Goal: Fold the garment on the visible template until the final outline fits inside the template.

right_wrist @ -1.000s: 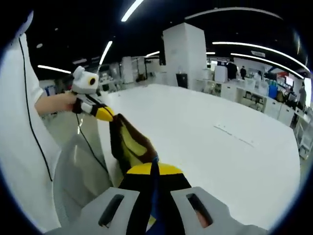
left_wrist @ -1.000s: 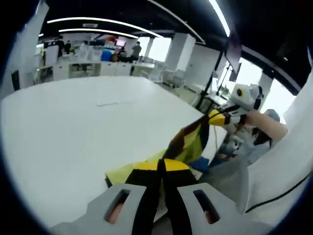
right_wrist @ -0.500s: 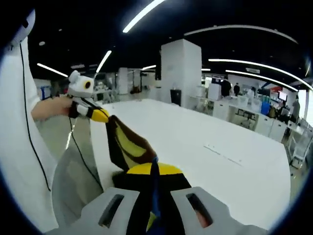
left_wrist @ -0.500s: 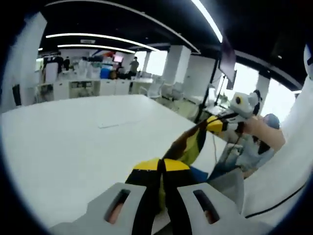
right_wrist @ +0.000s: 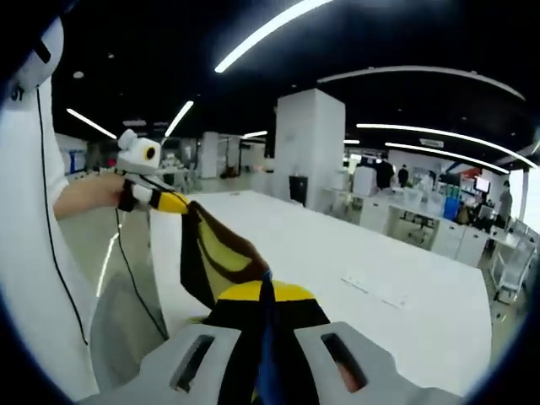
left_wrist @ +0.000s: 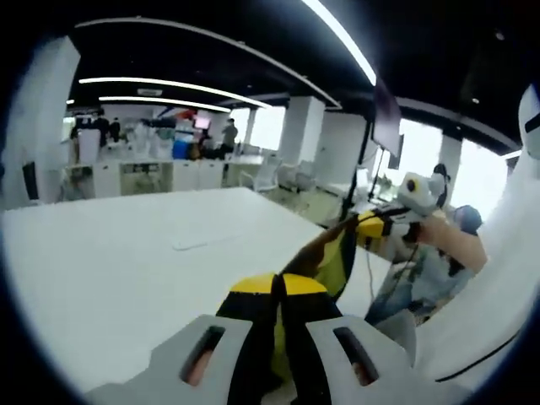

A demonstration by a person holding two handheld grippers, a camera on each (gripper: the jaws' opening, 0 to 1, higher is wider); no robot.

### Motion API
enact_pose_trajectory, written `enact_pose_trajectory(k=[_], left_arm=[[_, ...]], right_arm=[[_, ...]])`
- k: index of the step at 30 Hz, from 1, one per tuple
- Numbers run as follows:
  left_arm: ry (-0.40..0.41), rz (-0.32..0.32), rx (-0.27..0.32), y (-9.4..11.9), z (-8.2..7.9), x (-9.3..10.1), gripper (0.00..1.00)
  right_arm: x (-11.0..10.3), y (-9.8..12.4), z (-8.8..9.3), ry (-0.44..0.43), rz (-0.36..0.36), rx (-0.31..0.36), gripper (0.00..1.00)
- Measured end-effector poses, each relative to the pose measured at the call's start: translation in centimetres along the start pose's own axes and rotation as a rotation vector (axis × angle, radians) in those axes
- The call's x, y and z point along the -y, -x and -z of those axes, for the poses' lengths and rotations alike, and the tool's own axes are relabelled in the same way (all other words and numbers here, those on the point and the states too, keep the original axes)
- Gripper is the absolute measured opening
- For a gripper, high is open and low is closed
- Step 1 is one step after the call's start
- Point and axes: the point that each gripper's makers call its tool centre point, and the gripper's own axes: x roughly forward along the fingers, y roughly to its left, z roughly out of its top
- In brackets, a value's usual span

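You hold the dark brown and yellow cloth garment (left_wrist: 325,257) stretched in the air above the big white table (left_wrist: 110,253), left gripper (left_wrist: 279,291) and right gripper (right_wrist: 266,297) each clamped on an edge, so next lower it flat onto the template.

This is a big open office or lab: long ceiling light strips (right_wrist: 278,24), a white pillar (right_wrist: 308,143), a large white counter (left_wrist: 126,253), desks with shelves (left_wrist: 143,173) far behind.

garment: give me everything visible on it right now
The garment is soft cloth, yellow with dark brown or black panels and a blue strip near the right gripper. It hangs stretched between the two grippers, above the white table, pinched in the left gripper too. Its lower part is hidden.
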Motion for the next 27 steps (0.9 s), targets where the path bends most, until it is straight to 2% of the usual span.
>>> enact_pose_trajectory(k=[9,20,27], left_arm=[[-0.004,0.010,0.078,0.8,-2.9,0.3,0.00],[-0.012,0.008,0.114,1.9,-4.5,0.2,0.00],[-0.008,0.009,0.132,2.9,-5.3,0.4,0.00]], right_arm=[[0.3,0.3,-2.5,0.040,0.020,0.048,0.02],[-0.2,0.6,-4.9,0.054,0.008,0.100,0.02],[-1.2,1.2,-6.2,0.061,-0.019,0.128,0.02]])
